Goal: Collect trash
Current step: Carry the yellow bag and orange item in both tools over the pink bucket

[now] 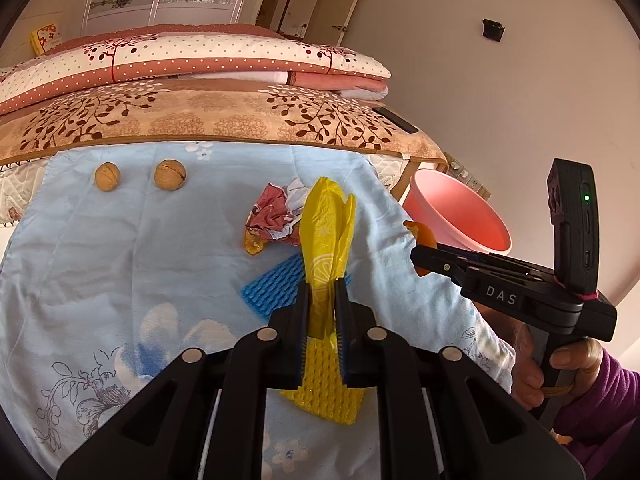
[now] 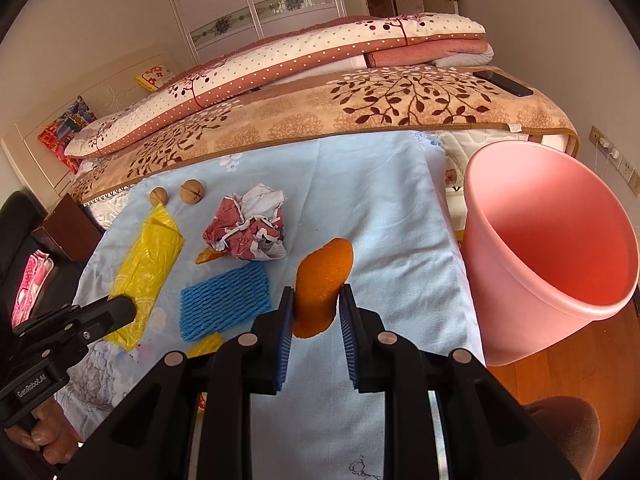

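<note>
You're holding trash in both tools. Left gripper [image 1: 322,292] is clamping the yellow plastic wrapper [image 1: 326,236] low down, fingers closed on it. Right gripper [image 2: 316,304] is pinching the orange peel [image 2: 322,280], fingers closed on its lower half. The pink bin [image 2: 552,248] is standing off the bed's right edge, near the peel, mouth tilted toward you.

Risks, as I'm judging them:
- The peel is sitting off-centre against the left finger [image 2: 285,320], with a gap showing on the right side. A quick swing to the bin could shake it loose onto the floor.
- The wrapper is limp and long; its free end could be catching the bin rim and hanging outside.
- The bin looks light, so bumping its rim could tip it.

Waiting on the blue sheet [image 2: 380,208]: crumpled paper [image 2: 250,228], blue foam net [image 2: 224,300], a small orange scrap [image 2: 208,256], two walnuts [image 1: 138,176], yellow foam net [image 1: 328,384].

Hard to read: the yellow net is half hidden under your left fingers; I can't tell if it's touching them. Bin bottom isn't visible.
</note>
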